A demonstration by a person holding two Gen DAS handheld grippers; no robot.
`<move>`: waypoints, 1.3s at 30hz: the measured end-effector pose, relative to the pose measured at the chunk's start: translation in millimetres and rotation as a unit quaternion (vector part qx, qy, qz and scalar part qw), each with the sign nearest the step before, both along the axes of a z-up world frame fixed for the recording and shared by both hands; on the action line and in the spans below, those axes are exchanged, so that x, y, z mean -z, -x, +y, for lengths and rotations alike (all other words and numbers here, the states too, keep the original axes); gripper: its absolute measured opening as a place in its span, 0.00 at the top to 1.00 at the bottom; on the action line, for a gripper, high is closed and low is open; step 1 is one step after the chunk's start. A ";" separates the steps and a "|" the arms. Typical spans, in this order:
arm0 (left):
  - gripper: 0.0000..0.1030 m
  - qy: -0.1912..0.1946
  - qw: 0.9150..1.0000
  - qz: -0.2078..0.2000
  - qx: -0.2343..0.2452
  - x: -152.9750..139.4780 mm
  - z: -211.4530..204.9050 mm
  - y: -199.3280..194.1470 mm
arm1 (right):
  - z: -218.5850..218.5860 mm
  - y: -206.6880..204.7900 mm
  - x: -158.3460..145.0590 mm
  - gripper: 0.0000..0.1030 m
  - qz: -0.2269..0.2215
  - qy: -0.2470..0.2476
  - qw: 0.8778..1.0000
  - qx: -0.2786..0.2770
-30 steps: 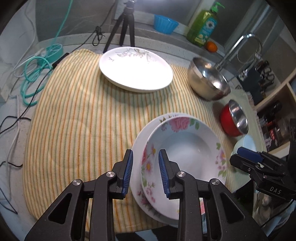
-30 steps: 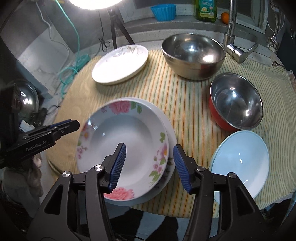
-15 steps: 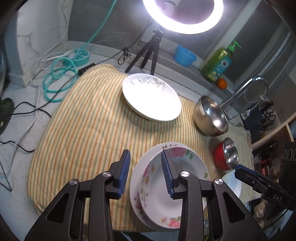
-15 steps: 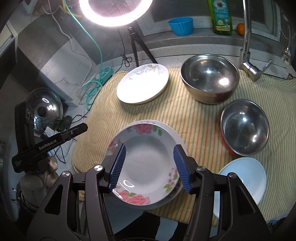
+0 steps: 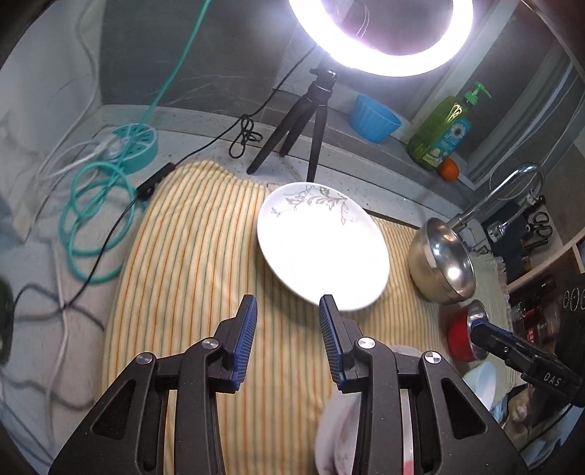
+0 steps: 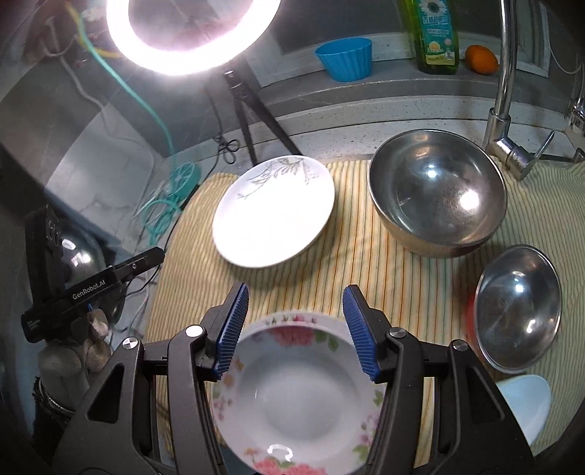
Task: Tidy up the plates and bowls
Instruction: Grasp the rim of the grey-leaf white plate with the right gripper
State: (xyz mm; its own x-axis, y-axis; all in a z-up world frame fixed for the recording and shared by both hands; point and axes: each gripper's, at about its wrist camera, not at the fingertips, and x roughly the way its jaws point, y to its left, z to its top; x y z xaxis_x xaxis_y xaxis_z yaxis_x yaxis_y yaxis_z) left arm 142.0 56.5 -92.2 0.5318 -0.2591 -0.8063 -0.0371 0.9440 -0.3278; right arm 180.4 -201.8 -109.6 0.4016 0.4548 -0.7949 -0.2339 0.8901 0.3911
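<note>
A big ring light (image 6: 190, 34) on a black tripod (image 5: 303, 124) is shining down on my worktop (image 6: 365, 109), and a yellow striped cloth (image 5: 190, 255) is lying over most of it. On the ledge behind, a blue cup (image 6: 344, 58), a green soap bottle (image 5: 444, 131) and an orange (image 6: 482, 58) are sitting in a row. A teal cable (image 5: 95, 219) is curling beside the cloth.

I am holding my left tongs (image 5: 287, 339) up above the bare cloth with the 2 blue pads apart and nothing between them. I am holding my right tongs (image 6: 295, 334) wide apart too, up over the flower bowl (image 6: 296, 394). They are not touching it.

The flower bowl is sitting at the near edge of the cloth. I cannot tell here if a plate is under it. The white leaf plate (image 6: 274, 210) is lying flat at the far side of the cloth, near the tripod. The big steel bowl (image 6: 437, 192) is standing to its right, by the tap (image 6: 506, 84). The small steel bowl with the red outside (image 6: 517, 307) is sitting nearer to me. The pale blue bowl (image 6: 524, 405) is peeking out at the near right edge.
</note>
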 end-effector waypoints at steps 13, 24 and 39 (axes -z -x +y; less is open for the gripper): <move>0.68 -0.011 0.997 0.026 0.067 47.8 14.7 -104.6 | 28.6 -60.8 39.5 0.46 0.038 0.039 0.997 0.063; 0.68 0.006 0.995 0.044 0.092 75.0 12.2 -134.4 | 41.6 -92.6 66.4 0.60 0.056 0.074 0.993 0.067; 0.83 0.010 0.991 0.052 0.124 82.7 1.7 -140.6 | 59.1 -107.2 81.5 0.86 0.078 0.085 0.992 0.050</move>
